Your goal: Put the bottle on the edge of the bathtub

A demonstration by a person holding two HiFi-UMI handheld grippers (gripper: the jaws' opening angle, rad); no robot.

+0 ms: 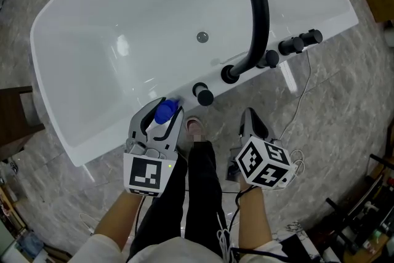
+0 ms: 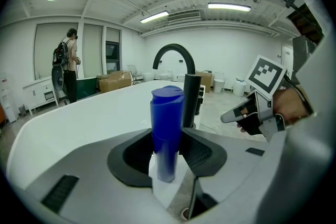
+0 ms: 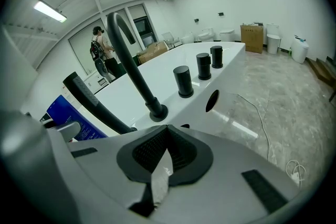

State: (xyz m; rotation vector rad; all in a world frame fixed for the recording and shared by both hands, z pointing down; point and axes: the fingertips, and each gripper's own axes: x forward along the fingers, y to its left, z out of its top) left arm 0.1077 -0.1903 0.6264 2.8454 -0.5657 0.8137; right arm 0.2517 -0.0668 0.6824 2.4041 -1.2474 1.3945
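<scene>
Blue plastic bottle with tall cap (image 2: pixel 167 128), clamped upright in left gripper (image 2: pixel 171 140).
Held above white bathtub's near edge (image 1: pixel 104 132); black arched faucet (image 2: pixel 176 60) beyond those jaws. Right gripper (image 3: pixel 167 131) closed, empty, well apart.

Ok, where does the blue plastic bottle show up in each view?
Head view: blue plastic bottle, lower centre-left, gripped in the left claw.
Left gripper view: dead centre, upright between the jaws.
Right gripper view: far left edge, partly hidden.
Shared landmark: the tall black curved metal spout, in all three.
</scene>
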